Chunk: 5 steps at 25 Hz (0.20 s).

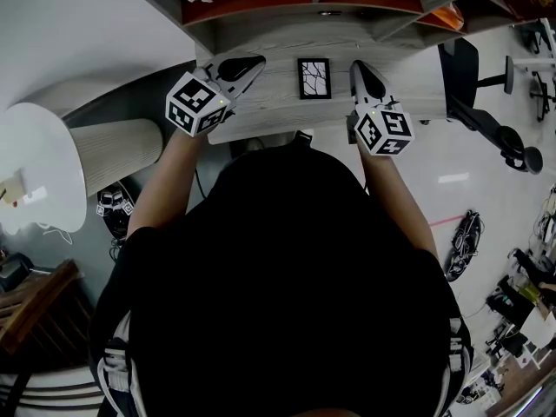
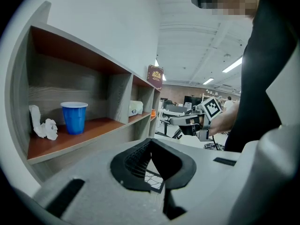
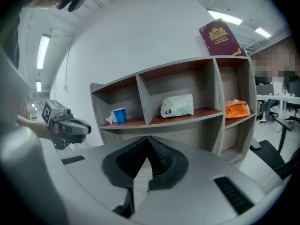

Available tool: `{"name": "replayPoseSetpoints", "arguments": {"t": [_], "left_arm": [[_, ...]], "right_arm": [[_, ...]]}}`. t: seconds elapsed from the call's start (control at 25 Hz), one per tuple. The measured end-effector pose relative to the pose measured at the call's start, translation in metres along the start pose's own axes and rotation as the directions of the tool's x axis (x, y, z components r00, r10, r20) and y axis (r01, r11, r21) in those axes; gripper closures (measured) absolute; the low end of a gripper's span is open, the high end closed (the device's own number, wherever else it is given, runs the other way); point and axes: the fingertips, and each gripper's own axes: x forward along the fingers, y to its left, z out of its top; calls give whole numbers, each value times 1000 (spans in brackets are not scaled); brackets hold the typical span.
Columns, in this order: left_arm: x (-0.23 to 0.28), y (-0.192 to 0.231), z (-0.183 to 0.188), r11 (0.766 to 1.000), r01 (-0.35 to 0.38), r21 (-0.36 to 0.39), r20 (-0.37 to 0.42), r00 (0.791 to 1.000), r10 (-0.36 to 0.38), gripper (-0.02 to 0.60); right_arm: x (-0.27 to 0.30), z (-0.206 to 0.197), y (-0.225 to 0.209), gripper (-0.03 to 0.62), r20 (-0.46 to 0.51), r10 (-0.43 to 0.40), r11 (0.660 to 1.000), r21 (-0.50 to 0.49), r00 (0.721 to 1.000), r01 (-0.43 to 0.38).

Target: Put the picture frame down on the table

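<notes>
The picture frame (image 1: 314, 78), black-edged with a white cracked pattern, lies flat on the grey wooden table (image 1: 278, 115) between my two grippers. My left gripper (image 1: 257, 62) hovers just to its left, shut and empty. My right gripper (image 1: 357, 64) hovers just to its right, also shut with nothing in it. In the left gripper view the closed left gripper (image 2: 150, 140) shows a corner of the picture frame (image 2: 155, 180) below the tips, and the right gripper (image 2: 186, 121) floats beyond. The right gripper view shows the right gripper (image 3: 148, 138) shut and the left gripper (image 3: 70, 125) at the left.
A shelf unit (image 3: 211, 114) stands behind the table, holding a blue cup (image 2: 74, 117), crumpled white paper (image 2: 44, 128), a white bag (image 3: 177, 106) and an orange item (image 3: 236, 108). A dark red booklet (image 3: 219, 37) sits on top. An office chair (image 1: 482, 102) stands at right.
</notes>
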Motion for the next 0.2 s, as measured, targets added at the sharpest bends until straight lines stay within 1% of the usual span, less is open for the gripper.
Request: {"name": "replayPoseSetpoints", "arguments": {"t": [0.2], "left_arm": [[9,0,9,1000,4,19,5,1000,-4,563]], "right_arm": [[2,11,-4,588,18,10,1000,-2,1000,-10]]}}
